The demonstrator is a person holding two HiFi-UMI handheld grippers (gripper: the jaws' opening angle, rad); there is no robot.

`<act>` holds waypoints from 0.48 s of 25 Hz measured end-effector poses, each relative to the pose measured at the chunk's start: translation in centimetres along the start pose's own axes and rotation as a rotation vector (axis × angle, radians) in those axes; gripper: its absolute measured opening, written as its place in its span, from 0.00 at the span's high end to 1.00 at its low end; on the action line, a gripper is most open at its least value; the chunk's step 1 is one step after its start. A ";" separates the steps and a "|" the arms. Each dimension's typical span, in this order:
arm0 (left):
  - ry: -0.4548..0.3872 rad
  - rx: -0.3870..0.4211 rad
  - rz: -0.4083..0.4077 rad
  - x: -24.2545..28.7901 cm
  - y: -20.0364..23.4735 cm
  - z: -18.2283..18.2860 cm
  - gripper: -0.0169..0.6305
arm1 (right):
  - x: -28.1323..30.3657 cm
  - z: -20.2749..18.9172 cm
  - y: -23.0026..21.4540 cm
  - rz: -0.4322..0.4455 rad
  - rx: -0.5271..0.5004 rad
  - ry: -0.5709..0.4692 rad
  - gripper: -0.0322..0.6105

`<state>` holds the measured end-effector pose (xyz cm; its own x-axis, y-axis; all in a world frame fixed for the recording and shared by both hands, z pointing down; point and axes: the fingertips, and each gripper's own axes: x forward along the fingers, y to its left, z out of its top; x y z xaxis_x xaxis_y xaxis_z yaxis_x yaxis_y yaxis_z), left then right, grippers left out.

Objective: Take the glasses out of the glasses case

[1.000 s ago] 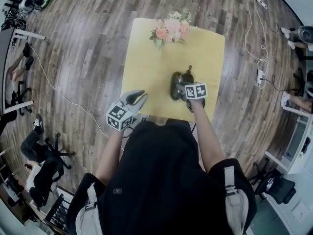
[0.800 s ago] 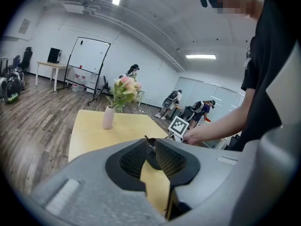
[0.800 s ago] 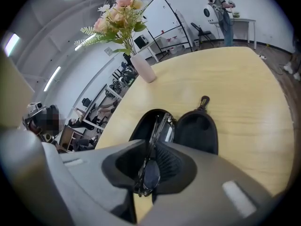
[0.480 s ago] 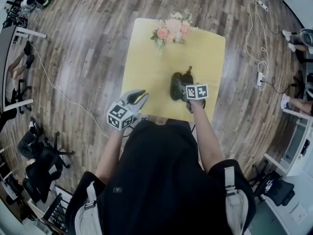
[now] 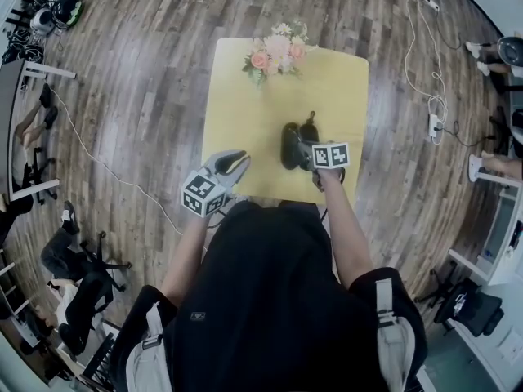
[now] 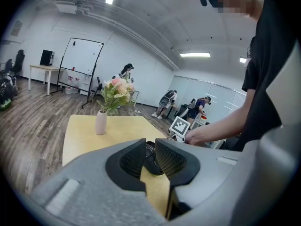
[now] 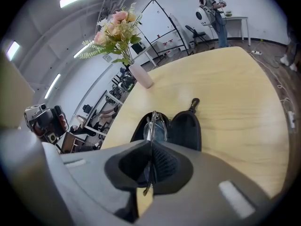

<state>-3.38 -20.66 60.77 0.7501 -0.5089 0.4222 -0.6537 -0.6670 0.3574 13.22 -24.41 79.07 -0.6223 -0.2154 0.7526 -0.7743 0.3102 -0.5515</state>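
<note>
Yellow table [image 5: 245, 96], with a vase of flowers [image 5: 275, 51] at its far edge and the open black case [image 5: 292, 144] near its near right corner. The right gripper [image 7: 151, 150] is clamped on the glasses [image 7: 153, 125], which stand on edge over one half of the case. The left gripper [image 6: 150, 157], narrowly parted and empty, hovers at the near left corner. Risk: the unheld case may drag along if the frame snags, or the thin rim may slip from the pinch.

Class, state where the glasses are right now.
In the right gripper view, the glasses stand edge-on, clamped by the right gripper, over the left half of the open glasses case on the yellow table.
</note>
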 end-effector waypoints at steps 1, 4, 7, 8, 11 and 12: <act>0.002 0.006 -0.003 0.1 -0.2 0.1 0.86 | -0.2 -0.1 -0.2 -0.001 0.007 -0.006 0.92; 0.003 0.010 -0.005 0.0 -0.5 0.2 0.86 | -0.7 -0.5 -0.3 -0.003 0.026 -0.023 0.92; 0.006 0.011 -0.008 -0.3 -0.8 -0.2 0.86 | -1.2 -0.8 -0.2 -0.002 0.033 -0.040 0.92; 0.005 0.013 -0.008 -0.5 -0.9 -0.2 0.86 | -1.4 -0.8 -0.2 -0.003 0.033 -0.046 0.92; -0.001 0.017 -0.007 -1.0 -1.1 -0.5 0.86 | -1.9 -0.7 0.0 -0.007 0.034 -0.064 0.92; -0.004 0.017 -0.006 -1.2 -1.1 -0.7 0.86 | -2.0 -0.7 0.1 -0.009 0.035 -0.070 0.92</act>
<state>-3.68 -18.95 60.41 0.7543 -0.5070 0.4172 -0.6476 -0.6790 0.3457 14.47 -23.33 77.81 -0.6210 -0.2830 0.7309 -0.7825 0.2762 -0.5580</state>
